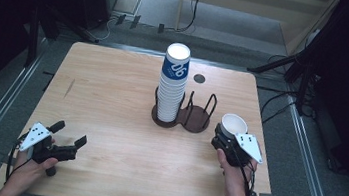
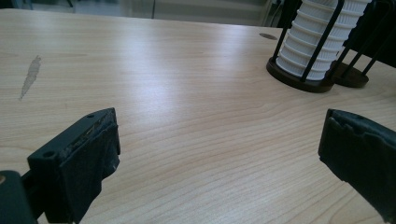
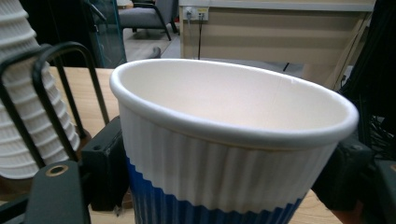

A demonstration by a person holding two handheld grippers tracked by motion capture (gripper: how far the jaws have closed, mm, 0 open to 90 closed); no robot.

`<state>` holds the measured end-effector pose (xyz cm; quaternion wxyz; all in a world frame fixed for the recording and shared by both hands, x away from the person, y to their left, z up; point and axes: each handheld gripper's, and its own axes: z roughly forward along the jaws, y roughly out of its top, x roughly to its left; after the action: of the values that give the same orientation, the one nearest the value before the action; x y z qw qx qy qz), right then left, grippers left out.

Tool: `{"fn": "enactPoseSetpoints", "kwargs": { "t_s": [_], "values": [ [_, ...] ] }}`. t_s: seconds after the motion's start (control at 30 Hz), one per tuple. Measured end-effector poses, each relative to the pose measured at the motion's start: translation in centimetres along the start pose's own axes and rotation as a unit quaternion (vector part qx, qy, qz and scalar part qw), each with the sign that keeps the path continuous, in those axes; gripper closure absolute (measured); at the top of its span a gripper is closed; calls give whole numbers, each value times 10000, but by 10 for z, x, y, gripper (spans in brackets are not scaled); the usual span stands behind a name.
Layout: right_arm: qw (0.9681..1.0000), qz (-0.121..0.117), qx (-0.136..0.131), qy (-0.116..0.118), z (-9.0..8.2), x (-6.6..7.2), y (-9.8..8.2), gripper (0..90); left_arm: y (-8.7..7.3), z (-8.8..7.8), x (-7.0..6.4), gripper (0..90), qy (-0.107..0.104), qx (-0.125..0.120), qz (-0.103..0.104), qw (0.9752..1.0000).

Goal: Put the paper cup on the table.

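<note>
The paper cup sits upright between the jaws of the right gripper, near the table's right edge and just beside the empty half of the dark wire cup holder. In the right gripper view the jaws press on the cup's ribbed white-and-blue wall from both sides, well below the rim, so the mouth stays round and open (a pinch at the lip would likely crush it). The tall stack of cups fills the holder's other ring, its wire posts keeping the column from toppling; the single cup looks meant either for that stack or for the free ring beside it, though which I cannot tell. The left gripper rests low at the table's near left corner, well apart from all this, its jaws spread wide with nothing between them but bare wood, apparently parked out of the way.
</note>
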<state>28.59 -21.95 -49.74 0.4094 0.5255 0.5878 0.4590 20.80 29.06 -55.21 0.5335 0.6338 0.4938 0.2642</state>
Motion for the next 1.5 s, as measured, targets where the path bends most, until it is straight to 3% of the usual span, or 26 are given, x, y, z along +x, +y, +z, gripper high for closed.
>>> {"fn": "enactPoseSetpoints", "kwargs": {
  "t_s": [0.23, 0.47, 0.6, 0.67, 1.03, 1.1, 1.37, 1.5],
  "values": [
    [9998, -167, 69, -4, 13, -7, -10, 205, 0, 0, 0, 0, -7, 9, -5, 10000],
    [9991, -15, 381, -201, 28, -15, -17, 203, 0, 1, 0, 0, -2, 63, 49, 10000],
    [9983, 239, 467, -266, 36, -22, -21, 204, 1, 1, 0, 0, -13, 80, 25, 10000],
    [9981, 189, 502, -312, 39, -23, -22, 202, 1, 1, 1, 0, -35, 79, 2, 10000],
    [9979, 15, 384, -519, 50, -23, -26, 198, 1, 2, 2, 0, -41, 106, -47, 9999],
    [9981, 86, 343, -500, 51, -24, -26, 198, 1, 2, 2, 0, -43, 105, -45, 9999],
    [9979, -121, 284, -563, 55, -22, -30, 196, 1, 2, 2, 0, -55, 115, -71, 9999],
    [9979, -90, 296, -560, 57, -22, -32, 195, 1, 2, 2, 0, -62, 124, -60, 9999]
  ]
}}
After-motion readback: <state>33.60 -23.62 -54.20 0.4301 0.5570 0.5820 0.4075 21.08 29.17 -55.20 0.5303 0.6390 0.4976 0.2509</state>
